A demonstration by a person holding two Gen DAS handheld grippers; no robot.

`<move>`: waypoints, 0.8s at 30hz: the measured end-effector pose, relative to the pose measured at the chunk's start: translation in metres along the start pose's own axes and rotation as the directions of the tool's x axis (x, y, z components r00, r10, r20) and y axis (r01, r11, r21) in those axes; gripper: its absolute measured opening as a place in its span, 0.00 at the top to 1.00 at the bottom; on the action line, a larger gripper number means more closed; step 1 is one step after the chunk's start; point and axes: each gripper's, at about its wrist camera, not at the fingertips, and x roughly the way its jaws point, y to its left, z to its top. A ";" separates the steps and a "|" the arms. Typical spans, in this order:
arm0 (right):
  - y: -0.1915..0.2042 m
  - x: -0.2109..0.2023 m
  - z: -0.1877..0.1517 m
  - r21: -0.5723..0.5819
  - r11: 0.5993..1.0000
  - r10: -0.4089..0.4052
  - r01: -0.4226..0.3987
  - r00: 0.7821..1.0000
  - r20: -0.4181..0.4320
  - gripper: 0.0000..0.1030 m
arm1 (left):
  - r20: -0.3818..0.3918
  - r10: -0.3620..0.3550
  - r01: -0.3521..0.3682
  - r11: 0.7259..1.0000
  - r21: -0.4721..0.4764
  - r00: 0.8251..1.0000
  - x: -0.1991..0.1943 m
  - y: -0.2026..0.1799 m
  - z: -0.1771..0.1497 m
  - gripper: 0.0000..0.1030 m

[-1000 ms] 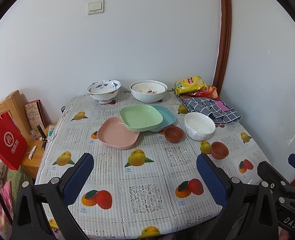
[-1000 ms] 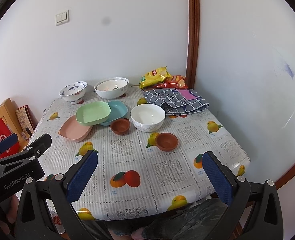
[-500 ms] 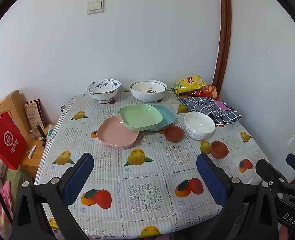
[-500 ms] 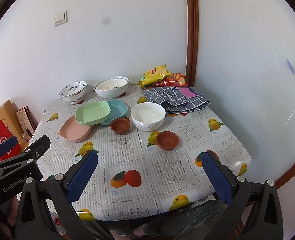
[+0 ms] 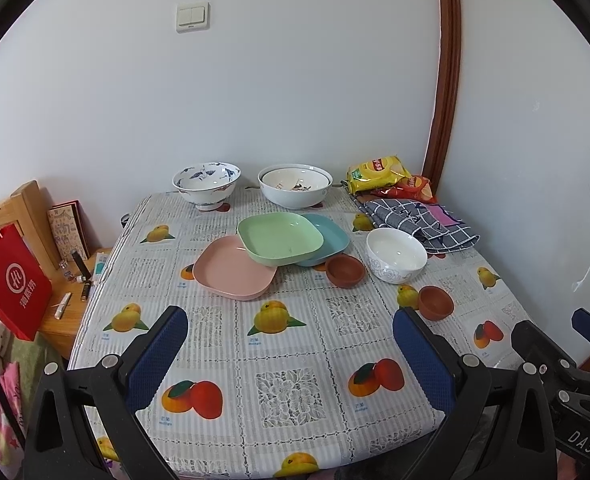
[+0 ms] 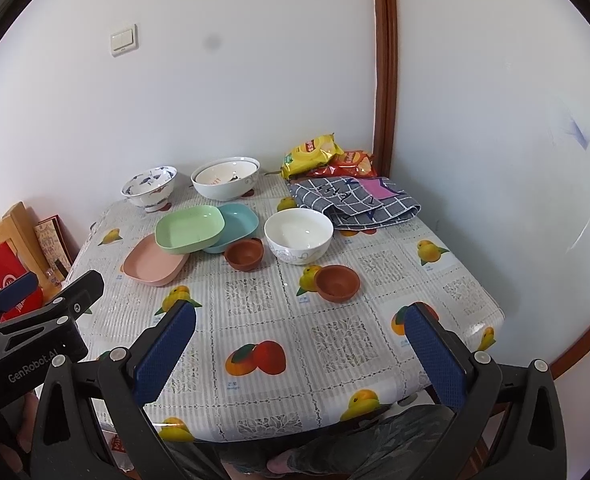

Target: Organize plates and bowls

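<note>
- Left gripper (image 5: 289, 350): jaws wide apart, nothing between them. It hangs over the near edge of the table (image 5: 215, 364), well short of all crockery.
- Right gripper (image 6: 301, 340): jaws likewise wide and empty, also above the near edge. Both units appear staged for an approach; no grasp has begun.
- Plates: three square plates overlap near the table centre. The green plate (image 5: 281, 238) rests tilted across the pink plate (image 5: 231, 274) and the blue plate (image 5: 329, 236), so the pile is loose, not nested.
- Small bowls: one brown bowl (image 5: 345, 270) sits just beside the blue plate; a second brown bowl (image 5: 435, 302) stands apart, nearer the right edge.
- White bowl (image 5: 396, 254): upright between the two brown bowls, close to a checked cloth (image 5: 419, 222).
- Far row: a patterned bowl (image 5: 206, 182) and a large bowl (image 5: 295, 190) stand by the wall. The large bowl seems to hold a second bowl nested inside; this cannot be confirmed.
- Snack bags (image 5: 379, 172) occupy the far right corner, clear of the work.
- Judgement: the task is at its start. The green plate is uppermost and should be the plate to lift first. The second brown bowl is nearest the right gripper.
- Risk: thin plate rims offer a shallow hold to the pads, so a plate may slip.
</note>
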 end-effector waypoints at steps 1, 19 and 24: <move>0.000 0.000 0.000 -0.001 1.000 0.002 -0.002 1.000 0.001 0.00 | 0.001 -0.002 0.002 1.000 -0.003 1.000 0.000 0.000 0.000 0.00; 0.008 0.038 0.005 -0.030 0.999 0.034 -0.036 0.996 -0.081 0.00 | -0.036 0.009 -0.010 1.000 -0.008 0.999 0.040 0.010 0.009 0.00; 0.010 0.050 0.014 -0.047 0.999 0.020 -0.024 0.997 -0.071 0.00 | -0.053 0.007 -0.008 1.000 -0.012 0.999 0.054 0.014 0.015 0.00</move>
